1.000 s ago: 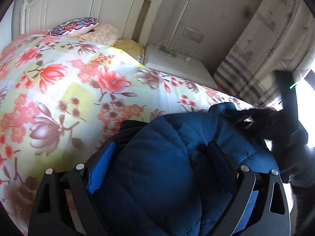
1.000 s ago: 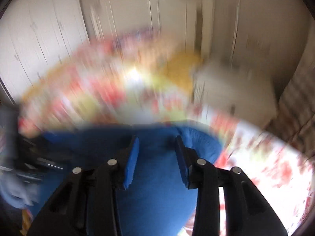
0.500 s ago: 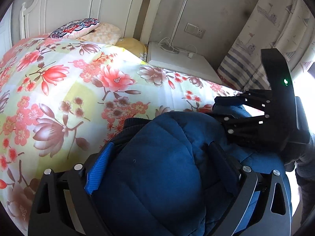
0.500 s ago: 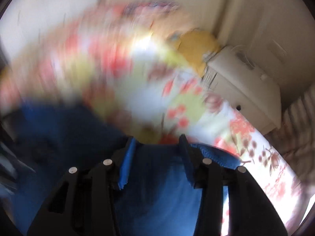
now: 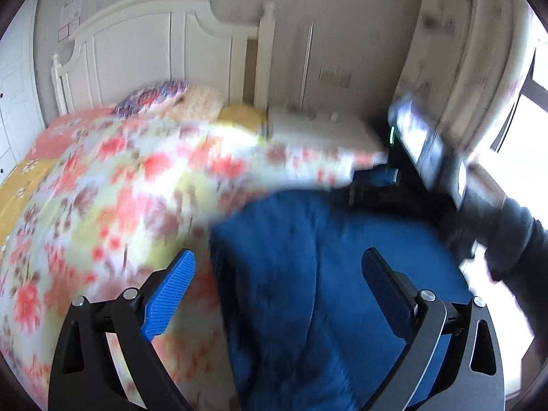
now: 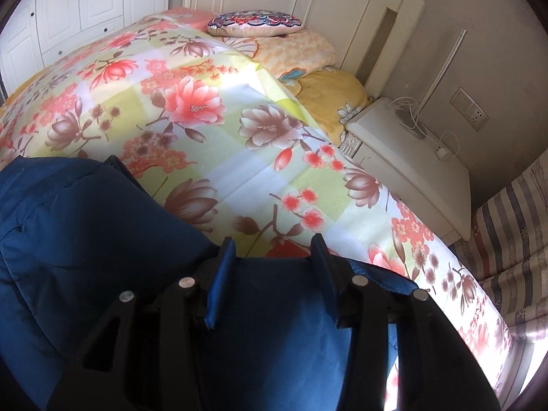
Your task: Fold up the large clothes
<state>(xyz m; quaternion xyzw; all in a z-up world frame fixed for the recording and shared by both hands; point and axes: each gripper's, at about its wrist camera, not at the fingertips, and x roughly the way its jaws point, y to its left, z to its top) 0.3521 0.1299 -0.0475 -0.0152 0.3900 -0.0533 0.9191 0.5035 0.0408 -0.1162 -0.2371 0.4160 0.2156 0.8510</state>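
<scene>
A bulky, dark blue padded jacket lies on a bed covered by a quilt printed with pink and brown flowers on yellow and white squares.

In the right wrist view, the right gripper pinches a flat fold of the jacket's blue cloth between its blue pads, which stand partly apart with the fabric filling the gap. The rest of the jacket heaps up to its left, and the quilt stretches beyond toward a round embroidered cushion by the white wooden headboard. A white bedside cabinet stands just beside the bed, next to a striped curtain.

The left wrist view is blurred. There, the left gripper has its jaws spread wide; the jacket lies under and between them, and it seems that neither pad presses on it. At the right, the right gripper and a grey sleeve sit at the jacket's far edge.
</scene>
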